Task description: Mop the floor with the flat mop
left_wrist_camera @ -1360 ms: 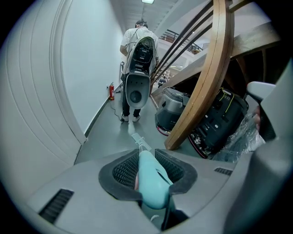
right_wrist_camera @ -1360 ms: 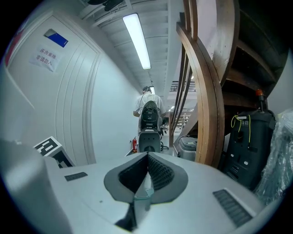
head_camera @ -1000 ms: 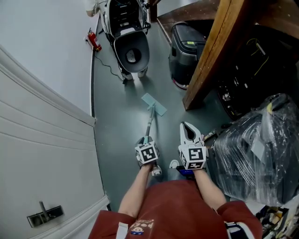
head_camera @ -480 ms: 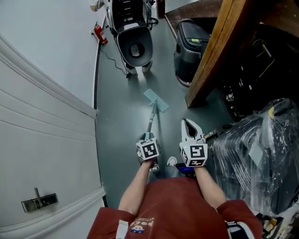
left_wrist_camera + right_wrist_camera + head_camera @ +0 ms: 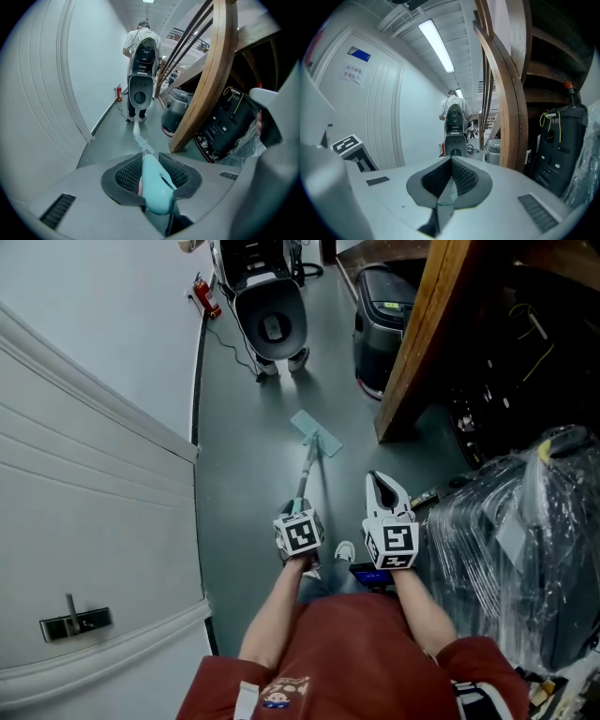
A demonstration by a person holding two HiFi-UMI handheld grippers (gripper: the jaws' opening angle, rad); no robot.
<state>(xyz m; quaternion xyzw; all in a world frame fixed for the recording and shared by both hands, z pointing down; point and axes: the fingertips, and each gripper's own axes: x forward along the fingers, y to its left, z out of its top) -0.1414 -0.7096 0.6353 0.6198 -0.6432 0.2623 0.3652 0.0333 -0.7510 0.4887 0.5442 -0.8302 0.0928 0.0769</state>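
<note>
The flat mop (image 5: pixel 316 434) stands with its pale teal head flat on the grey-green floor (image 5: pixel 239 493), out in front of the person. It lies in the corridor between the white panelled wall (image 5: pixel 84 484) and the foot of a curved wooden stair beam (image 5: pixel 422 343). Its pole slants back from the head to the left tool (image 5: pixel 296 514). In the left gripper view the left tool (image 5: pixel 152 174) is clamped on the mop's teal grip (image 5: pixel 153 187), one ribbed pad on each side, and the pole runs on down to the small head (image 5: pixel 139 140) on the floor.

The right tool (image 5: pixel 381 484) hangs just beside the left one, to its right, touching nothing. In its own view the jaws of the right tool (image 5: pixel 451 160) meet at the tips with nothing held between them.

Further along the corridor a person in a white shirt (image 5: pixel 139 41) stands facing away, with a black and white machine (image 5: pixel 270 315) on the back. A red fire extinguisher (image 5: pixel 212 300) stands at the wall near that person. A black bin-shaped machine (image 5: pixel 382 310) sits beside the beam. A bundle wrapped in clear plastic (image 5: pixel 516 549) lies near the right tool, on its right.
</note>
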